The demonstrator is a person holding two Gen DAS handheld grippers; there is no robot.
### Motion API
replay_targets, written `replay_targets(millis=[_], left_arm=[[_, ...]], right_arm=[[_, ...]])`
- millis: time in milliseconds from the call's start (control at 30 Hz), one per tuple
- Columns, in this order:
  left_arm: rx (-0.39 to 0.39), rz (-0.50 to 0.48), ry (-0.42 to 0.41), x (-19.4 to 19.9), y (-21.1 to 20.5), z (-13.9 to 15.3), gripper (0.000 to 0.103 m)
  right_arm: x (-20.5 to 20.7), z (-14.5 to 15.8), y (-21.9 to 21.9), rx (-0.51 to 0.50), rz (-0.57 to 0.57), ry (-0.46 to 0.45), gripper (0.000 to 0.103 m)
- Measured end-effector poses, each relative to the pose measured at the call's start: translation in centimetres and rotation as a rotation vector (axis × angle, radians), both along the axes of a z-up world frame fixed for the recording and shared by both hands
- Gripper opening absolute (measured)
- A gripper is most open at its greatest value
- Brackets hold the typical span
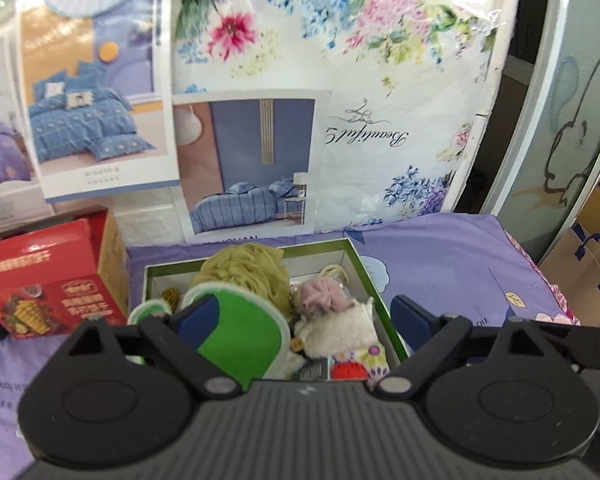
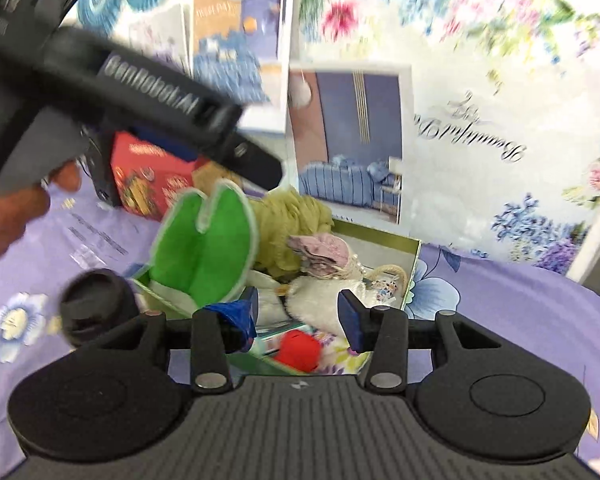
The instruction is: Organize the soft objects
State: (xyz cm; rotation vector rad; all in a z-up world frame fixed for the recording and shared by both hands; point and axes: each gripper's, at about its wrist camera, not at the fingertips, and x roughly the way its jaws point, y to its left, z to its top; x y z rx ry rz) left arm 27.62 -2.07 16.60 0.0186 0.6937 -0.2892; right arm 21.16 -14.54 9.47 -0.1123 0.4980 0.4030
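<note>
Only my right wrist view is showing my left gripper [image 2: 168, 148] from outside, hovering above the green mitt [image 2: 204, 248] standing in the green-rimmed box [image 2: 414, 268]. My left gripper's jaws are spreading wide; my right gripper [image 2: 300, 316] is gaping over the white plush [image 2: 320, 304].

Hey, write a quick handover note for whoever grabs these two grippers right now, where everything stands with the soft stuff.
Left gripper: open, empty, above the box.
Right gripper: open, empty, at the box's near end.
In the box: green mitt standing up at the left end, olive mesh pouf behind it, pink scrunchie, white fluffy piece, red ball nearest.
Done: the soft items in view are all in the box.
Left: the mitt sticks up above the rim; probably lay it flat. Red carton sits beside the box.
</note>
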Motion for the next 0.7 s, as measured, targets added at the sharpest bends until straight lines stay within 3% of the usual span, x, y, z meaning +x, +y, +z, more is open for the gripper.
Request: replay_targets(millis=[233, 267, 500, 700], left_arm=[[-0.035, 0.018, -0.055, -7.4, 1.4, 0.6, 0.094], [-0.037, 0.019, -0.059, -8.2, 1.5, 0.7, 0.098], [-0.047, 0.049, -0.109, -12.2, 2.8, 1.4, 0.098], [-0.051, 0.138, -0.198, -15.1, 3.7, 1.4, 0.098]], right_arm=[[-6.9, 0.6, 0.1, 0.114, -0.059, -0.074, 0.031], [-7.5, 0.6, 0.2, 0.123, -0.068, -0.077, 0.031], [-9.8, 0.9, 1.0, 0.169, -0.148, -0.066, 0.034], [-10.6, 0.7, 1.6, 0.221, -0.424, -0.046, 0.036]])
